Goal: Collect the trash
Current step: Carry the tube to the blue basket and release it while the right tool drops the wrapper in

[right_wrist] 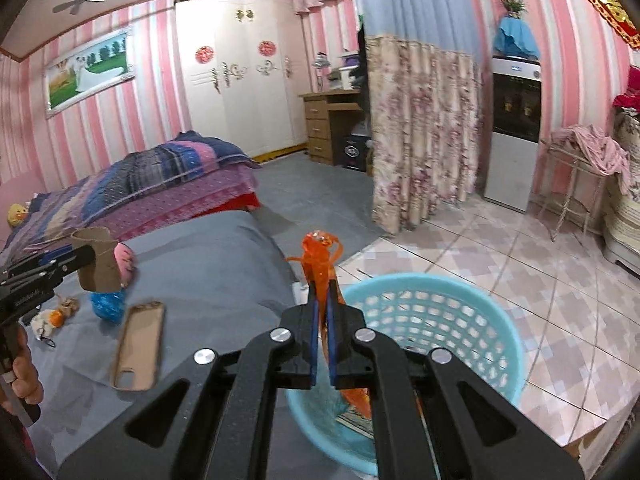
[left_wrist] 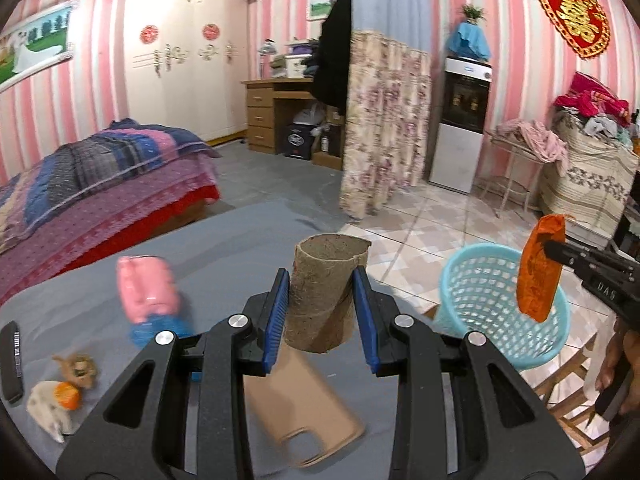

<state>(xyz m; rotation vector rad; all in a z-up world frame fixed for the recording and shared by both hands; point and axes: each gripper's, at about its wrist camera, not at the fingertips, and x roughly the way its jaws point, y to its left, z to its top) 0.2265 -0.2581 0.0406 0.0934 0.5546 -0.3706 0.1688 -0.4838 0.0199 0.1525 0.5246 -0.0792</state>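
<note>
My left gripper [left_wrist: 321, 272] is shut on an upright brown cardboard tube [left_wrist: 326, 300], with a blue pad on each side, held above the grey cloth surface [left_wrist: 224, 248]. The right wrist view shows the same left gripper [right_wrist: 86, 258] and tube [right_wrist: 98, 260] at the far left. My right gripper [right_wrist: 323, 294] is shut on a crumpled orange wrapper [right_wrist: 320, 256], held over the near rim of a light blue mesh basket [right_wrist: 420, 280]. In the left wrist view the wrapper [left_wrist: 538, 268] hangs from the right gripper [left_wrist: 550, 246] in front of the basket [left_wrist: 480, 304].
On the grey surface lie a pink and blue bottle [left_wrist: 148, 292], a tan phone case [left_wrist: 304, 412], a small plush keychain [left_wrist: 60, 396] and a black object [left_wrist: 12, 364]. A quilted bed [left_wrist: 100, 176] stands behind. The floor to the right is tiled [right_wrist: 520, 272].
</note>
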